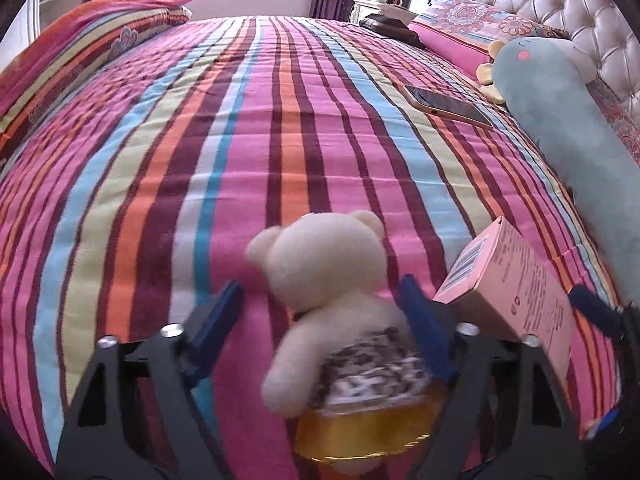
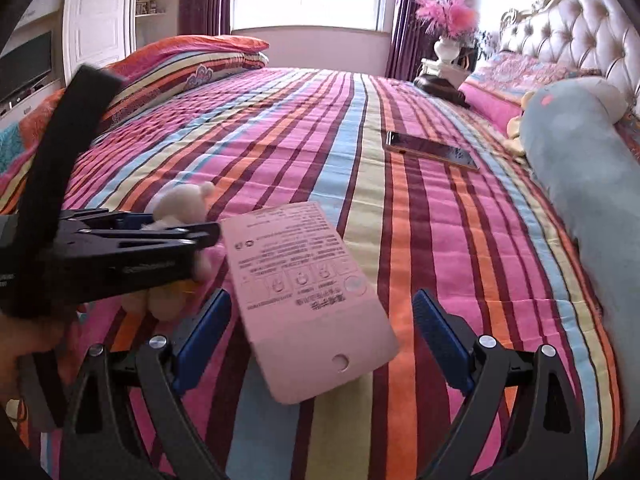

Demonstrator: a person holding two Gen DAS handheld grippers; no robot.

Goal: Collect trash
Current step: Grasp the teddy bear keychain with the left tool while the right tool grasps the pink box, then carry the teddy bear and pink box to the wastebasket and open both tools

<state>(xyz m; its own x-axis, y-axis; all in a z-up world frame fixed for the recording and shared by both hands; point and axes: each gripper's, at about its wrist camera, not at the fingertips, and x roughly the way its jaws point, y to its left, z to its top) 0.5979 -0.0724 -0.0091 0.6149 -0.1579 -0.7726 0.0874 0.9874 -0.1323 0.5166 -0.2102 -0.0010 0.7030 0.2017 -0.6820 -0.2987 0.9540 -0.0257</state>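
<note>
The left gripper stands wide apart, its blue fingers flanking a cream teddy bear at lower centre of the frame. The bear wears a patterned garment and sits on an amber-coloured base (contact between the pads and the bear cannot be confirmed). At lower right, a pink carton with a barcode panel rests tilted, just beside the right-hand finger. The striped bedspread fills most of the frame. A phone lies flat at upper right, near a pale blue plush against the tufted headboard. A folded quilt occupies the upper left.
</note>
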